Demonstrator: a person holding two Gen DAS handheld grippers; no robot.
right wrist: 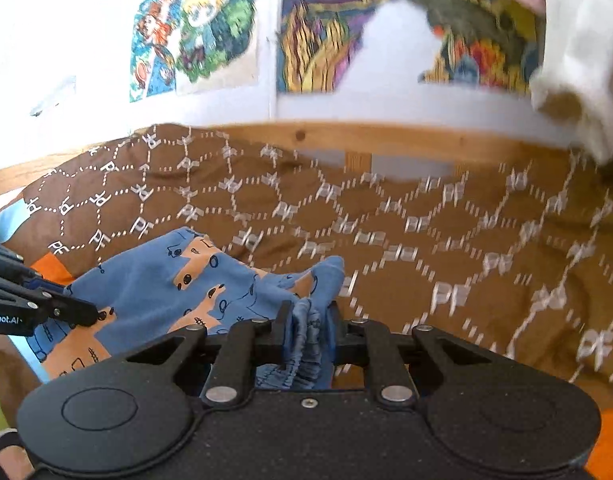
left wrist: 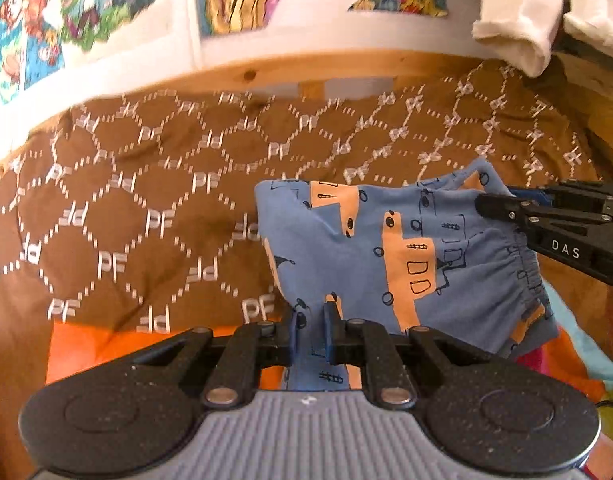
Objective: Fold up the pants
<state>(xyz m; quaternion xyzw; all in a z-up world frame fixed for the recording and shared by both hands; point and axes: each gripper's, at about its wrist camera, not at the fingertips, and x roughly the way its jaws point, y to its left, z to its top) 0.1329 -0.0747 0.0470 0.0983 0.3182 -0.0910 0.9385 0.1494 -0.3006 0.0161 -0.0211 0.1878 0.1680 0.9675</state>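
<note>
The blue pants hung stretched between both tools above the brown bedspread: left tool pinched one edge, right tool clamped the gathered waistband.

1. Bright, warm daylight throughout; source not discernible.
2. Soft, faint shadows only in the creases of the brown blanket.
3. Strong fisheye bending: wooden bed rail curved, corners dark.
4. Motion blur on the wall posters, the blanket pattern and the hanging white cloth, heavier in the right wrist view.
5. Near black housings sharp.
</note>
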